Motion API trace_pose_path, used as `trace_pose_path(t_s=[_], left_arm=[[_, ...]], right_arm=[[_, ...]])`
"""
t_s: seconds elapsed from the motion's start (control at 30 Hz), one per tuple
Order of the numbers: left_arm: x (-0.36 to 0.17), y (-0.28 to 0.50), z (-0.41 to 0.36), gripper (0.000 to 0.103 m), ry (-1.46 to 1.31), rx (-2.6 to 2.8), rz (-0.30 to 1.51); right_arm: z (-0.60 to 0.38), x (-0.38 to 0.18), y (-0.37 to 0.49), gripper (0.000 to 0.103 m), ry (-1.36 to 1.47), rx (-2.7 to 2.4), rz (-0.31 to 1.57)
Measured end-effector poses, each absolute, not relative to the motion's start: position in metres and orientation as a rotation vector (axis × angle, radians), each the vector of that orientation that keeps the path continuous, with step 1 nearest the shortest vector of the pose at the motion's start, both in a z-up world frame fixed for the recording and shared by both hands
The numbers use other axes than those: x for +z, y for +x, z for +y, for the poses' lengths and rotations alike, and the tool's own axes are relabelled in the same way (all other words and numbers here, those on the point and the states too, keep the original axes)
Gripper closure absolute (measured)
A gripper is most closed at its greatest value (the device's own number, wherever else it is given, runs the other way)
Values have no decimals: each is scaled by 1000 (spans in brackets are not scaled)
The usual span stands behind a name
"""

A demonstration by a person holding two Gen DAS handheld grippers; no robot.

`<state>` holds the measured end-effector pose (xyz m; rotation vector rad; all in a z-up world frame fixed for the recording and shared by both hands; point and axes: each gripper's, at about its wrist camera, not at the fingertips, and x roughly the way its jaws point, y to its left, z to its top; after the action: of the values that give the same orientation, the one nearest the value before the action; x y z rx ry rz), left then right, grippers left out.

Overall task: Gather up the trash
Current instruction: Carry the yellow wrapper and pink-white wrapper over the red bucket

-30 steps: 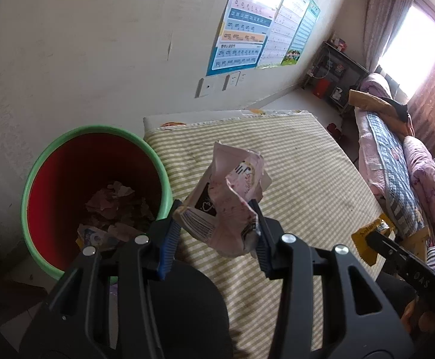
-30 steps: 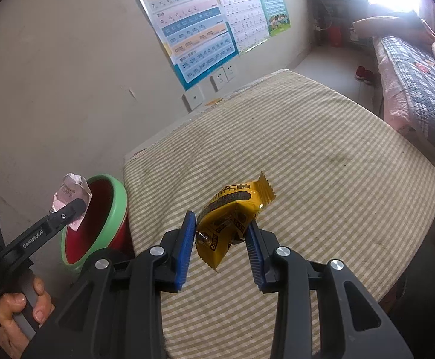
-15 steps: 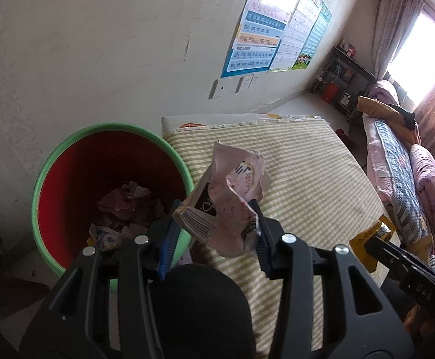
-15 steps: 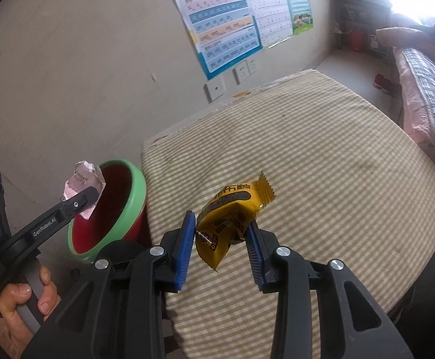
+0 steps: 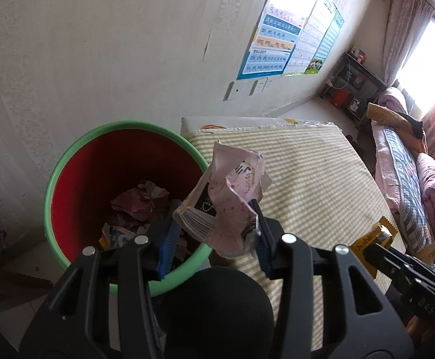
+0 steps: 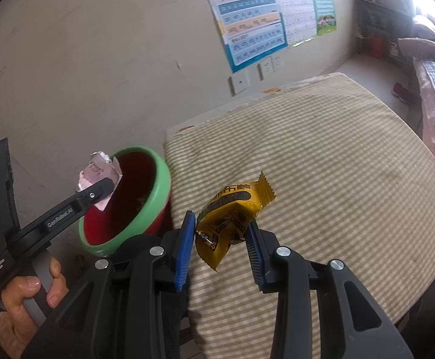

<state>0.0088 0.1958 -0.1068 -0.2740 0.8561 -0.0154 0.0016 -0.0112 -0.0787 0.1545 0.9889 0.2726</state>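
Observation:
My left gripper (image 5: 214, 233) is shut on a crumpled pink wrapper (image 5: 229, 197), held over the right rim of a red bin with a green rim (image 5: 53, 179). Crumpled trash (image 5: 139, 203) lies in the bin's bottom. In the right wrist view the left gripper (image 6: 97, 191) holds the pink wrapper (image 6: 97, 170) above the bin (image 6: 157, 197), with a hand (image 6: 26, 296) on its handle. My right gripper (image 6: 220, 239) is shut on a yellow snack wrapper (image 6: 232, 215) over the checked table (image 6: 322, 164), right of the bin. The yellow wrapper (image 5: 372, 236) also shows at the left wrist view's right edge.
The bin stands on the floor against the table's left edge (image 5: 193, 137), close to a pale wall (image 5: 97, 45) with posters (image 5: 271, 48) and sockets (image 6: 241, 82). A bed with pink bedding (image 5: 411, 179) lies to the right, beyond it a shelf (image 5: 349, 89).
Both grippers have moved left toward the bin, each keeping its wrapper. The bin has grown larger and shifted right in both views.

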Motion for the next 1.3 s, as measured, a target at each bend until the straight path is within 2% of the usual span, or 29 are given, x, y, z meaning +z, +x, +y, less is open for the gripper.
trace_pose_path(t_s=[1.3], left_arm=[[-138,18,285,60,-354,183,901]], right_arm=[[120,-85,52,68,-37,547,1001]])
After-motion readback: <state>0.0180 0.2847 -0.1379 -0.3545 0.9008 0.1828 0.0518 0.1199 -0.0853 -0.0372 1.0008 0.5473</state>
